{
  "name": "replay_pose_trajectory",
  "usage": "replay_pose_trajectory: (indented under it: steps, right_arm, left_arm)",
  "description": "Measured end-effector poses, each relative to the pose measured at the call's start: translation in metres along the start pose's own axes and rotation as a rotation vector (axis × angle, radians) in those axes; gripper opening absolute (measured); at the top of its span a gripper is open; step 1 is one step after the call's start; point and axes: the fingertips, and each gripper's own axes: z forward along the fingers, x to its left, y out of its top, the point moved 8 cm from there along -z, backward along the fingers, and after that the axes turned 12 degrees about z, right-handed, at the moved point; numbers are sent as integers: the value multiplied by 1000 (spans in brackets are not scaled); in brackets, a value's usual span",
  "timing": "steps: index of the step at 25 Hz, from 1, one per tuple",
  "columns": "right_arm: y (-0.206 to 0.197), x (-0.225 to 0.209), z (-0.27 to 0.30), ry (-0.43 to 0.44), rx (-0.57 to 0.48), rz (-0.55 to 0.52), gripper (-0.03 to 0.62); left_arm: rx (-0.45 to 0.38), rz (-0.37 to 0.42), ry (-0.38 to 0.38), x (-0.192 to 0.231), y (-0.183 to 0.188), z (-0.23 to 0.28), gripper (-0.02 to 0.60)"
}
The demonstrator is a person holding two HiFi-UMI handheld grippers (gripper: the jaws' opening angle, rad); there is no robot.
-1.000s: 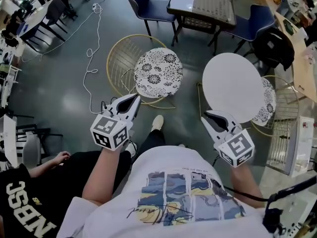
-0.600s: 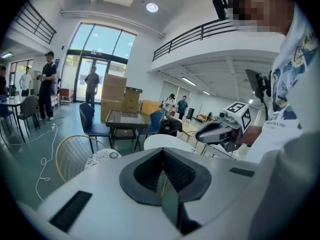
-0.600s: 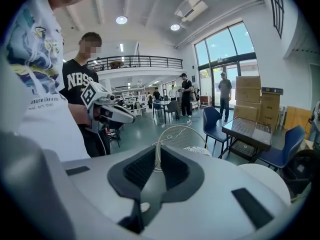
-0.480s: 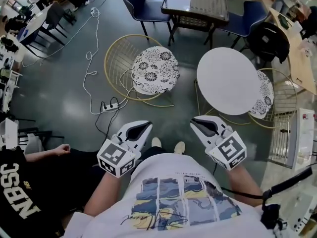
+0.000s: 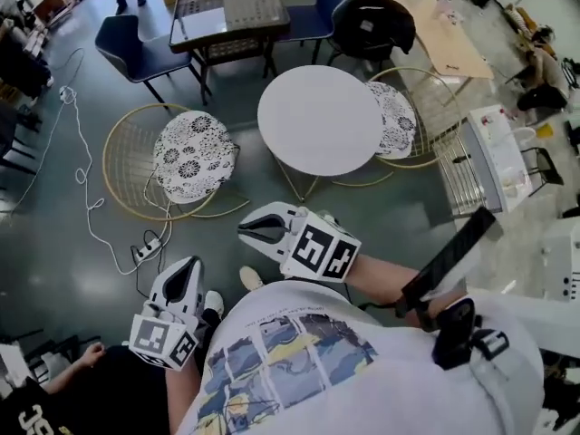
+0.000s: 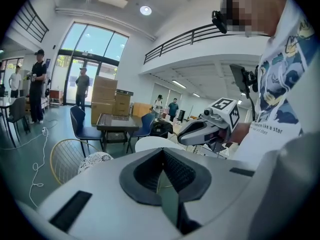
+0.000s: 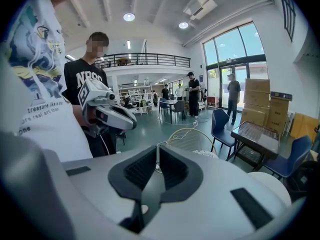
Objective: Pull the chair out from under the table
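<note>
Legibly, "treasure like a star" on T-shirt (image 6: 286, 111) behind right gripper (image 6: 181, 136)

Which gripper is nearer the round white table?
Right. The right gripper hangs just below the round white table in the head view; the left gripper is farther down-left.

We wear a wht short-sleeved tee (image 5: 390, 370) w/ a chest print (image 5: 281, 352) of blue, yellow & grey panels plus a thin script line under it; a pale shoe (image 5: 248, 279) shows below. L gripper (image 5: 188, 265) & R gripper (image 5: 246, 231) are both wht-grey wedge shells w/ blk ribbed pads (image 6: 177, 171), dark slots on top, and each has a cube (image 5: 163, 341) of blk-and-wht square markers at the back. A blk strip (image 5: 446, 259) & blk hardware (image 5: 458, 333) sit on our R side; can't tell what exactly.
</note>
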Motion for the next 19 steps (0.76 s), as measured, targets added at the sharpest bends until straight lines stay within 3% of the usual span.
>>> replay_pose_trajectory:
  steps: [6,19]
  right_arm:
    - [-19,17,3,17,34,-4,28]
    - [7,27,8,25,53,6,26]
  left_arm:
    - [-10,-13,-6,-10,-19,-5,10]
    - [-3,-46,-7,6,-6,-18,9]
